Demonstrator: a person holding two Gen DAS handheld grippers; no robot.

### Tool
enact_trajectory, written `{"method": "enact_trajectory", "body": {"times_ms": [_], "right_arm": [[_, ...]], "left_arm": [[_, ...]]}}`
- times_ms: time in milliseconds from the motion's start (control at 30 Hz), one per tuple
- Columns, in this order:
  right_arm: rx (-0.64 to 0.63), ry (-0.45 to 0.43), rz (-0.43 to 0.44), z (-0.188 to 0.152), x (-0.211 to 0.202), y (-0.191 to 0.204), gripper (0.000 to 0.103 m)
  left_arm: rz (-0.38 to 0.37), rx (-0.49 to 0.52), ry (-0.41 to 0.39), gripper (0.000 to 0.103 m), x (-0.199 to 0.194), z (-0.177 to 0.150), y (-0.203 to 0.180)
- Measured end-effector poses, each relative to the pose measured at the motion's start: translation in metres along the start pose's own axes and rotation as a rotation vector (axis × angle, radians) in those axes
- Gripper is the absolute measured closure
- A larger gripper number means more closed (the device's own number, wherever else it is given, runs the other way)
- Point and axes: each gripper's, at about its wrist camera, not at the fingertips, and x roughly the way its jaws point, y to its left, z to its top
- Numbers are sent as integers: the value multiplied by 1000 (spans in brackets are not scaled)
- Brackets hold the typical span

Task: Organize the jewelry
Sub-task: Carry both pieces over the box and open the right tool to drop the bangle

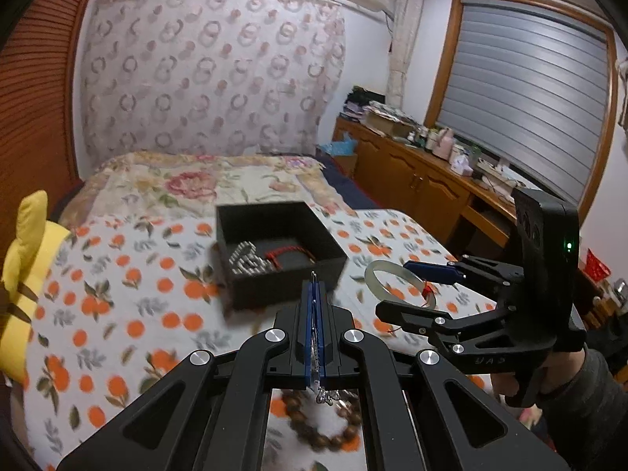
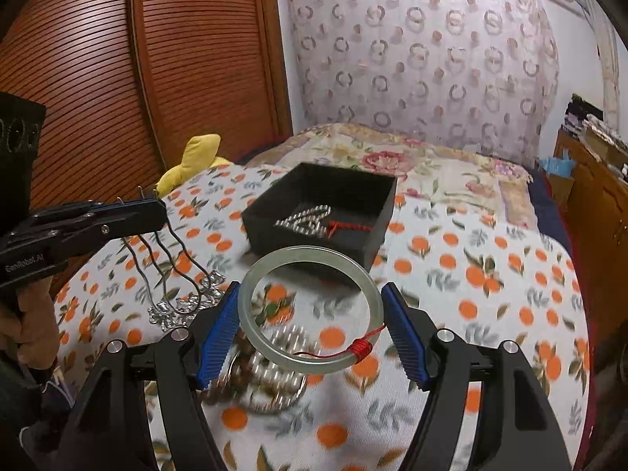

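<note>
A black open box [image 1: 274,251] sits on the orange-print bedspread; it holds a silver bead strand [image 1: 245,261] and a red cord piece [image 1: 292,253]. It also shows in the right wrist view [image 2: 325,212]. My left gripper [image 1: 313,286] is shut on a silver chain necklace [image 2: 172,271] that hangs below it, in front of the box. My right gripper [image 2: 310,310] holds a pale green jade bangle [image 2: 310,310] with a red thread wrap between its blue pads. The bangle [image 1: 396,282] hangs right of the box. A brown bead bracelet [image 1: 325,428] lies on the bed below.
A yellow plush toy [image 1: 27,274] lies at the bed's left edge. A wooden cabinet [image 1: 416,180] with clutter runs along the right under the window. A slatted wooden wardrobe door [image 2: 117,78] stands at the left. More silver beads [image 2: 274,357] lie beneath the bangle.
</note>
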Motion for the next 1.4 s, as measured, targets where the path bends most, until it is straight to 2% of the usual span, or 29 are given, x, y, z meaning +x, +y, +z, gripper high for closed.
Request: {"method": "enact_trajectory", "body": {"times_ms": [400,733,967,1400], "right_arm": [[12,-19,-1,54,60,-16,29],[43,39,24,60,102,-19,29],[38,52,27,58,106,-20,29],[31,26,17,60,83,-31,25]], "left_arm": [[83,-14,-66,102,6,42,31],[116,-38,-66,102,28,63,51],[135,-58,-32,102,53,68,60],[114,-58,-42,102,74,86,53]]}}
